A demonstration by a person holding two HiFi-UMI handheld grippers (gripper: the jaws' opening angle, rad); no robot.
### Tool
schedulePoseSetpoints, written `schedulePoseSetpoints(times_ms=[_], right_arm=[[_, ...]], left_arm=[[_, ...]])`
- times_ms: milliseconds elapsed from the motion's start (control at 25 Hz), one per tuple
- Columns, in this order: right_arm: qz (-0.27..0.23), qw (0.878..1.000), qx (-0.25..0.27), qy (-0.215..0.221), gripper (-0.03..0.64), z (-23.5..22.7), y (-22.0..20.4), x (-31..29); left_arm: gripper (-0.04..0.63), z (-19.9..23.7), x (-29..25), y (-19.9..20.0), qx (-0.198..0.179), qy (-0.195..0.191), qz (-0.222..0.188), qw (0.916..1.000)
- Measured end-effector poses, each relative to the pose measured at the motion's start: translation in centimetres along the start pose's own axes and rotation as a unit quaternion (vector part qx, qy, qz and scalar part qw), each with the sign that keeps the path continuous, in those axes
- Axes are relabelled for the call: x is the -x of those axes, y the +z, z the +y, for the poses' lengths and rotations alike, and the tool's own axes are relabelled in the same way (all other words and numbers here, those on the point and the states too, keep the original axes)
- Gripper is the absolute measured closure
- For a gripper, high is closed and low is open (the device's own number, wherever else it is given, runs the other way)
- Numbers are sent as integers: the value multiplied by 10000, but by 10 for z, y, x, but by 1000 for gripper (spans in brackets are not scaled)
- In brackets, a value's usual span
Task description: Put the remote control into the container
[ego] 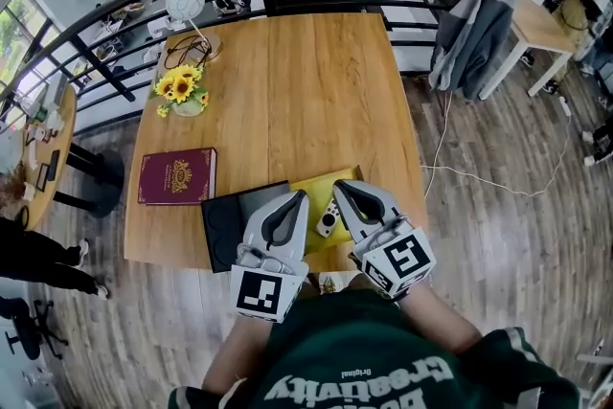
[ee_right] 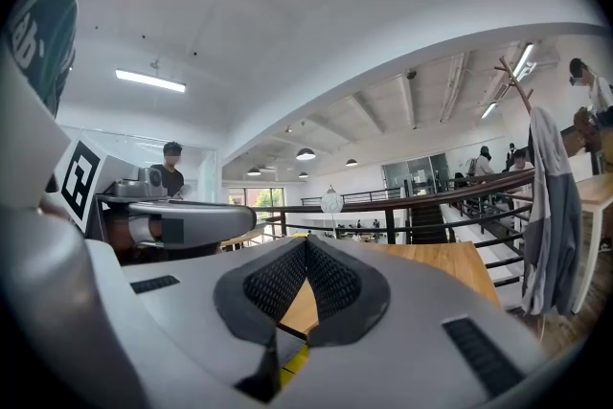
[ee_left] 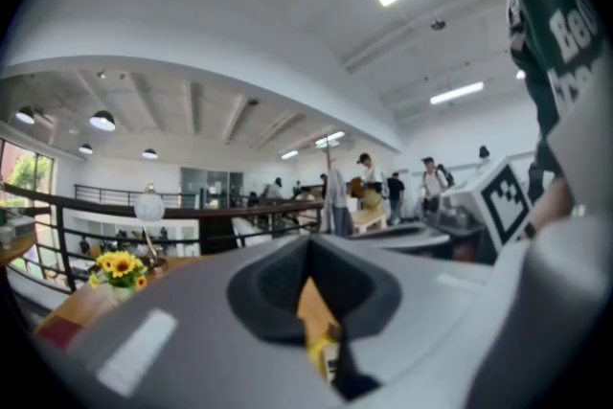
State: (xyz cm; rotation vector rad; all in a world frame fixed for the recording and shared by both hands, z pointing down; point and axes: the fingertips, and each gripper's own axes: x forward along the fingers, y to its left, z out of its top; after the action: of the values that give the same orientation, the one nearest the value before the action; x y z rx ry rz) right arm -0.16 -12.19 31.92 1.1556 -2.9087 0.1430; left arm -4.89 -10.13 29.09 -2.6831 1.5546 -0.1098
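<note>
L gripper [ego: 298,198] & R gripper [ego: 342,189] are held w/ jaws pressed together, nothing gripped. Remote control [ego: 328,219] is seen lying on yellow container [ego: 321,184], btw. both grippers.

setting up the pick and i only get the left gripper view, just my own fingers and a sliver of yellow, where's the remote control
observer: The white remote control lies near the front edge of the table, just right of the left gripper.
operator: what's it sitting on
observer: On what looks like a shallow yellow tray; a black flat box lies to the tray's left.
operator: is the other hand busy
observer: No. The right gripper hovers on the far side of the remote control with its fingers shut on nothing.
</note>
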Motion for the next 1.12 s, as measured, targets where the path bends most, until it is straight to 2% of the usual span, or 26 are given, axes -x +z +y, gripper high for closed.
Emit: schedulePoseSetpoints(times_ms=[120, 280, 520, 1120], right_arm=[[8, 10000, 3, 25, 600, 2, 0, 1], [19, 9993, 361, -28, 600, 6, 5, 2], [-37, 9990, 445, 26, 600, 11, 7, 4], [-117, 9986, 522, 58, 600, 15, 16, 8]], left_arm=[[601, 2, 1, 1, -81, 72, 0, 9999], [601, 7, 4, 4, -39, 158, -66, 9998], [601, 11, 6, 4, -42, 257, -91, 9996], [601, 3, 3, 11, -136, 103, -144, 9998]])
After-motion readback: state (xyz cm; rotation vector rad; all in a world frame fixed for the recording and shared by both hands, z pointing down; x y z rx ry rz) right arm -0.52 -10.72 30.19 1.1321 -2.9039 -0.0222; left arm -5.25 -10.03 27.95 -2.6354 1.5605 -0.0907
